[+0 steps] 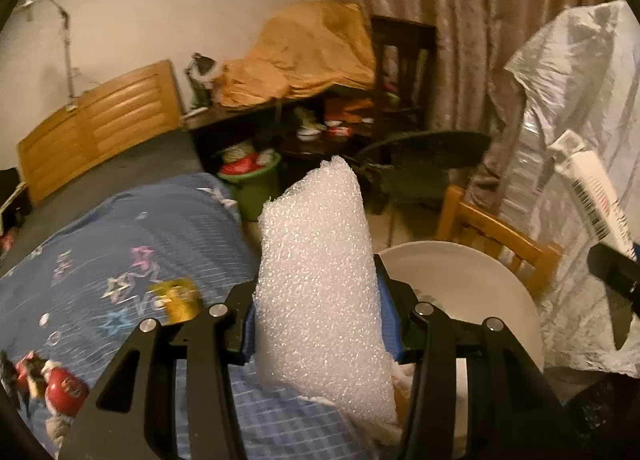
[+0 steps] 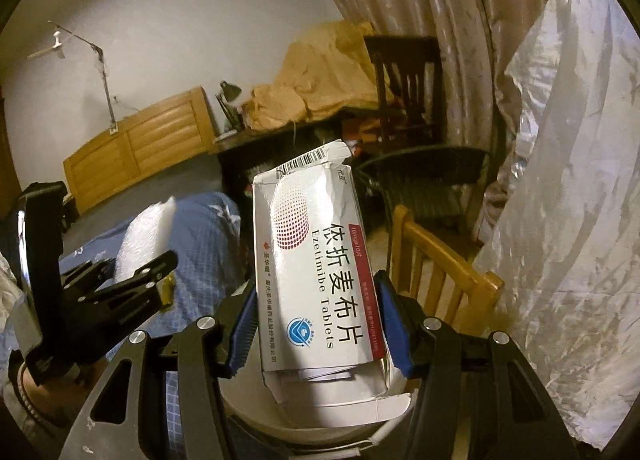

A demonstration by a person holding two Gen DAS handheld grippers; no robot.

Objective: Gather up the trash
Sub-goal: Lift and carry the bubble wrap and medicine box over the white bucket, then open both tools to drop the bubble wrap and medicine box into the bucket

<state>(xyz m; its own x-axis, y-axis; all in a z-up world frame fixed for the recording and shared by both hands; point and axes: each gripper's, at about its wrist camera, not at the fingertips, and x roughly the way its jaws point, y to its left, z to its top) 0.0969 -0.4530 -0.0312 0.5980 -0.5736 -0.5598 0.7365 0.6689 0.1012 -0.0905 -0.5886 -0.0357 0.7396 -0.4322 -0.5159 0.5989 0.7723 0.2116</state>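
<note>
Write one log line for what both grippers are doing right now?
left gripper: shut on foam | right gripper: shut on box | white bin: below both

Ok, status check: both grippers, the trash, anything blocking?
Left gripper clamped on foam sheet. Right gripper clamped on tablet box. White basin below. No obstruction seen.

Wrist views, downward-tilted, sharing bed (image 1: 120, 244) and curtain (image 2: 420, 40)

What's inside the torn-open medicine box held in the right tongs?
Through the box's torn lower end, folded white paper shows, probably a leaflet. Anything deeper, such as blister packs, is hidden by the box walls. The right tongs clamp its sides.
</note>
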